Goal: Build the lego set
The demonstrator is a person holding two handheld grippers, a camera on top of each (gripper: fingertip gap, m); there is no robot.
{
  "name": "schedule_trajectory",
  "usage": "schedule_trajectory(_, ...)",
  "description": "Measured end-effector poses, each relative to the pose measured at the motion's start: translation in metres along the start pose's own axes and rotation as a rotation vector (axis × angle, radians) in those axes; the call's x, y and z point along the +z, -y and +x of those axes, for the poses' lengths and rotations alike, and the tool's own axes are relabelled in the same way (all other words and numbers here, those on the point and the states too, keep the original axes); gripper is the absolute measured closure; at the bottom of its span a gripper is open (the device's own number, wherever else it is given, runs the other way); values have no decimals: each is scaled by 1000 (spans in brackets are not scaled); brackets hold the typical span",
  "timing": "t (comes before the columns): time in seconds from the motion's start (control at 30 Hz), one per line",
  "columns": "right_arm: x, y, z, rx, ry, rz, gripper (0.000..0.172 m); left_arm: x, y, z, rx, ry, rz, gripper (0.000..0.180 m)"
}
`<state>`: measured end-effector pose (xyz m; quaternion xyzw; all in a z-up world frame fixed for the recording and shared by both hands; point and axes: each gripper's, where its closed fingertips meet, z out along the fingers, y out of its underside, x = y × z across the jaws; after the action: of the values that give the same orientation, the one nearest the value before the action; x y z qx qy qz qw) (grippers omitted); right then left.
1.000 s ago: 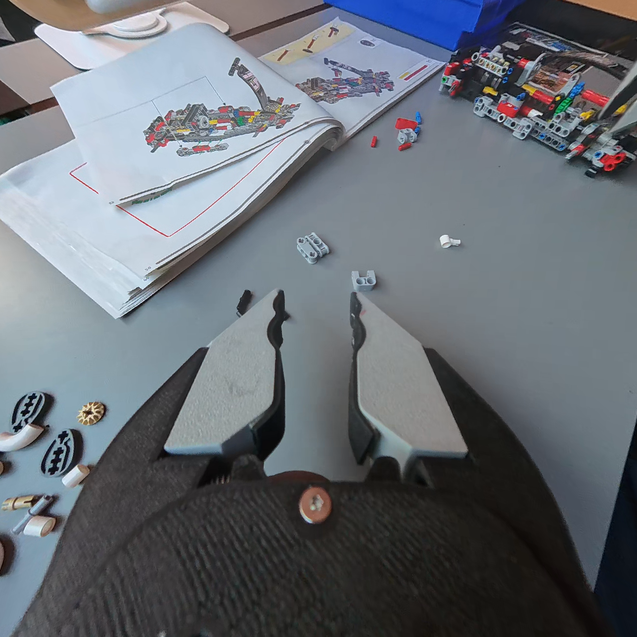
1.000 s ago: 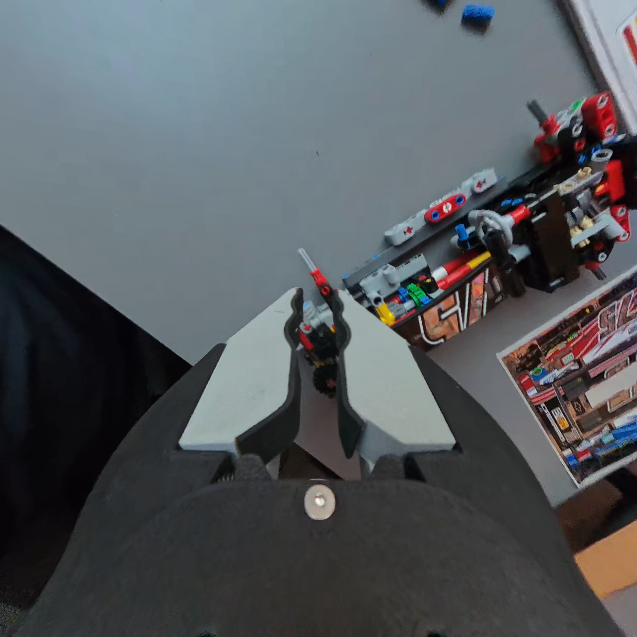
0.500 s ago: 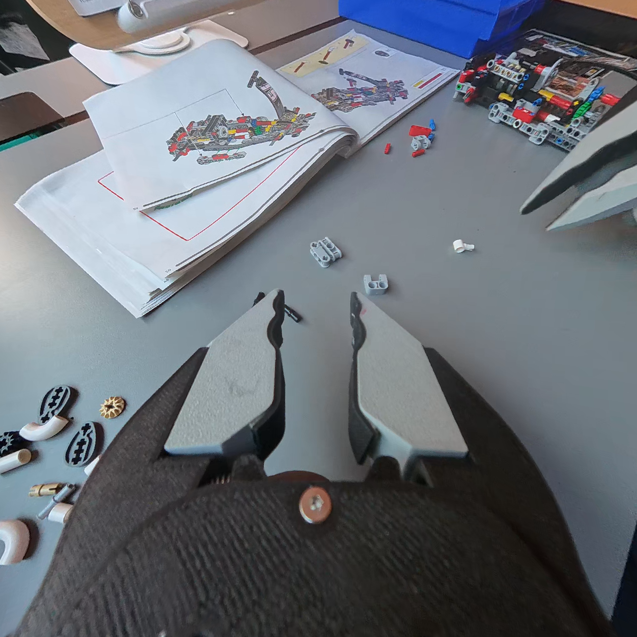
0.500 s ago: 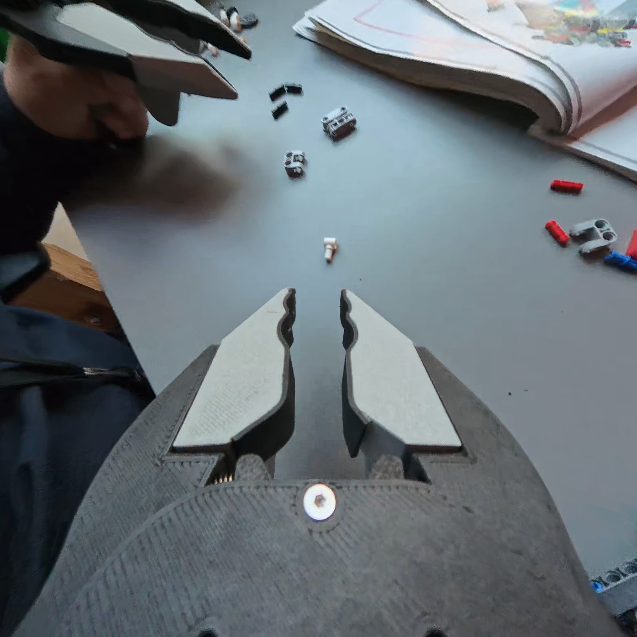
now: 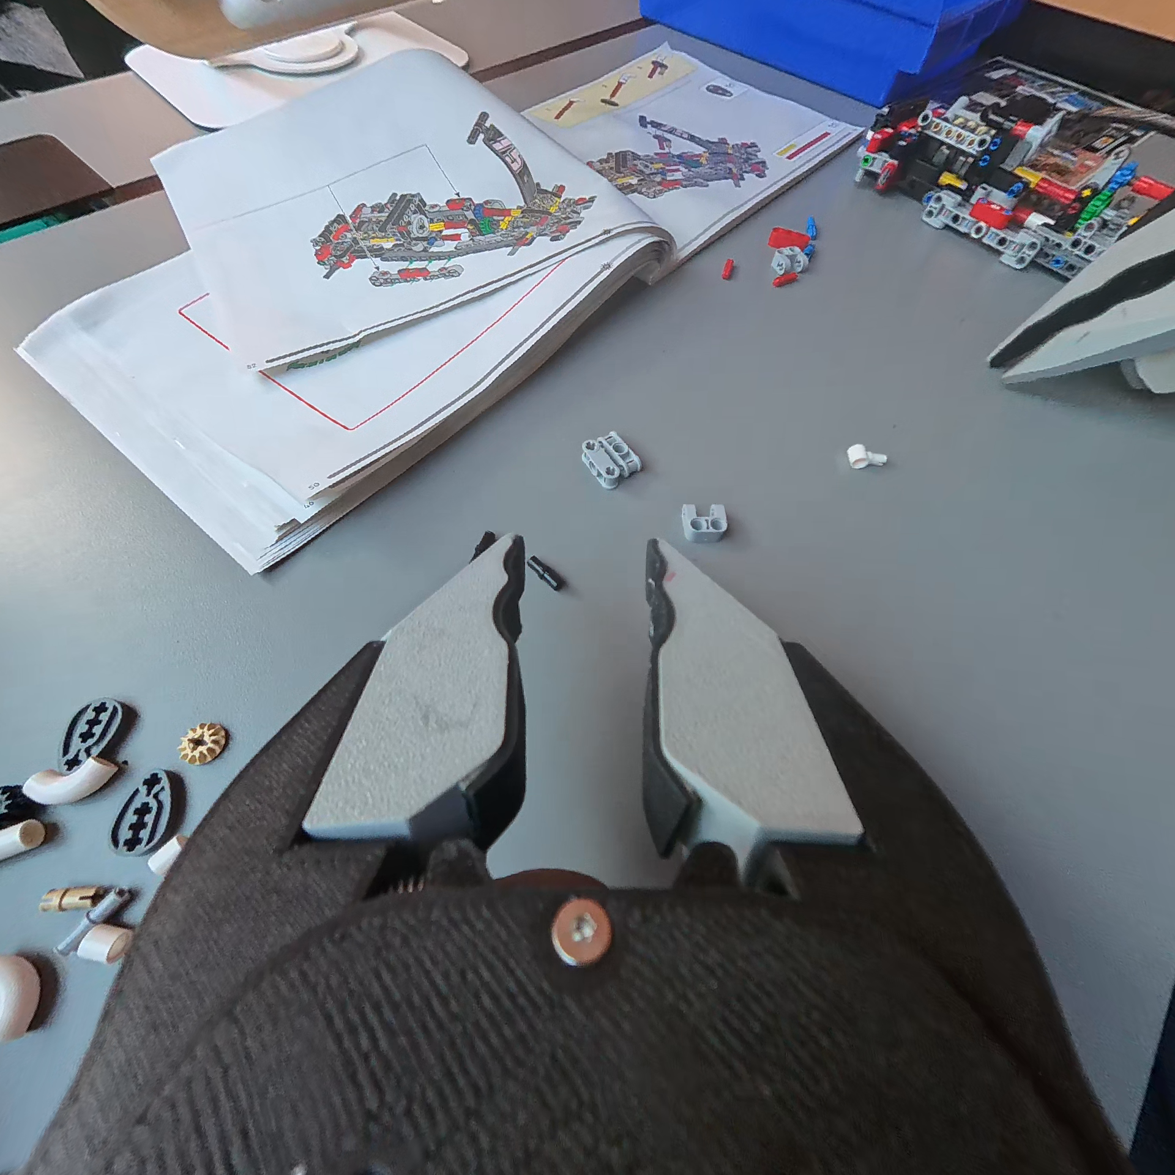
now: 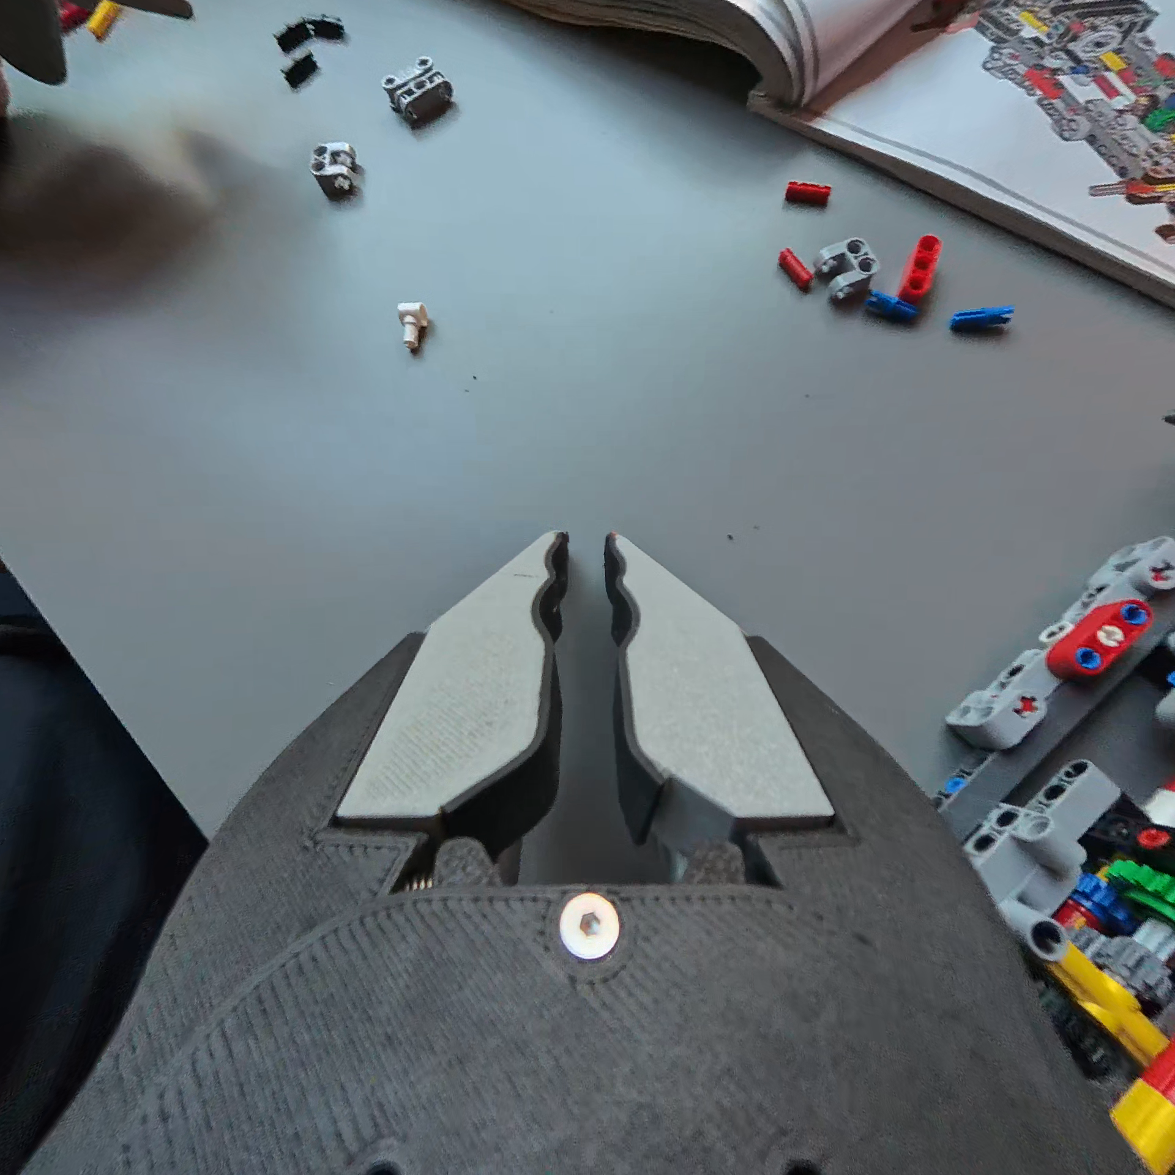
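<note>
Over a matte grey table (image 5: 954, 636), the left gripper (image 5: 585, 550) hangs open and empty, a small black pin (image 5: 545, 572) just beside its left fingertip. The right gripper (image 6: 586, 545) holds nothing, its wavy pads a narrow slit apart. Nearby hard plastic pieces, a grey connector (image 5: 704, 522) and white peg (image 6: 412, 323), look light, rigid and slick.

On the desk (image 5: 954, 636) lie one open booklet (image 5: 394, 267), one part-built model (image 5: 1030, 184), two grey connectors (image 5: 610, 459), one white pin (image 5: 865, 456) and two black pins (image 5: 545, 572). Left are two black oval plates (image 5: 89, 734) and one tan gear (image 5: 202, 742). Two hand-held grippers (image 5: 585, 553) show
</note>
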<state>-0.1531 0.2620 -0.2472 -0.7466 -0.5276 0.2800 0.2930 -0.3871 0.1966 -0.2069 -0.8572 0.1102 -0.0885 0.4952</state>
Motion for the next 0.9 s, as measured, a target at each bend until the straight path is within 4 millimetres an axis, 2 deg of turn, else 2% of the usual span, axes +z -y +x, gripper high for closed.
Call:
schedule_trajectory(0.13, -9, -5, 20, 4, -79, 3, 150, 0, 0, -1, -3, 1, 0, 144)
schedule_trajectory(0.23, -12, -1, 14, 13, -69, 36, 145, 0, 1, -1, -4, 4, 5, 145)
schedule_trajectory(0.33, -7, 15, -7, -25, -25, 99, 146, 0, 2, -2, -9, 2, 15, 145)
schedule_trajectory(0.43, 4, 35, -20, -35, 30, 145, 147, 0, 5, -1, 0, 5, 28, 145)
schedule_trajectory(0.57, 20, 68, -25, -62, 93, 220, 147, 0, 7, -1, 14, 13, 41, 145)
schedule_trajectory(0.73, 36, 106, -21, -130, 99, 312, 146, 0, 9, -2, 2, 18, 55, 145)
schedule_trajectory(0.9, 52, 126, -19, -159, 139, 342, 142, 1, 10, -3, 16, 28, 60, 145)
